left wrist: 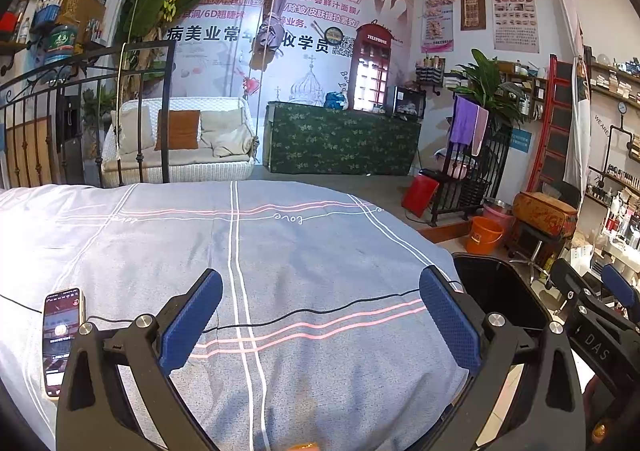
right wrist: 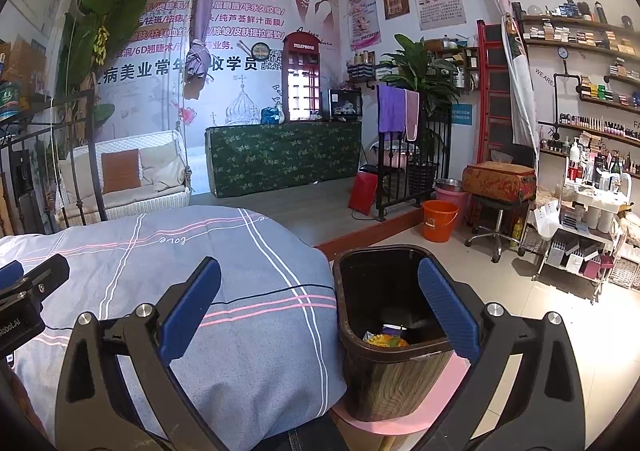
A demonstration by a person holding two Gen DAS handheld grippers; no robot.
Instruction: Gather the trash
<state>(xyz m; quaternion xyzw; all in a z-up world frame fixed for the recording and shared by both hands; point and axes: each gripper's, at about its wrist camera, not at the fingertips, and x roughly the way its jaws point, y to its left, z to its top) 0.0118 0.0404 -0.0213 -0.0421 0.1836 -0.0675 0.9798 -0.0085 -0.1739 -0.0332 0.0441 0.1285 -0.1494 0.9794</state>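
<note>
A dark wood-grain trash bin (right wrist: 384,379) stands on a pink stool (right wrist: 400,427) beside the bed; yellow and blue trash (right wrist: 386,339) lies at its bottom. My right gripper (right wrist: 320,315) is open, its right finger over the bin's mouth and its left finger over the grey-blue bedspread (right wrist: 240,259), nothing between them. My left gripper (left wrist: 320,327) hovers open above the bedspread (left wrist: 304,251), with nothing in it. The bin's black rim (left wrist: 496,283) shows in the left wrist view at the right, with the right gripper (left wrist: 600,299) beyond it. A small orange scrap (left wrist: 302,446) peeks in at the bottom edge.
A phone (left wrist: 62,339) with a lit screen lies on the bed at the left, and a thin black cable (left wrist: 320,311) runs across the cover. An orange bucket (right wrist: 439,219), a stool with a case (right wrist: 498,187) and a cart (right wrist: 584,235) stand on the tiled floor to the right.
</note>
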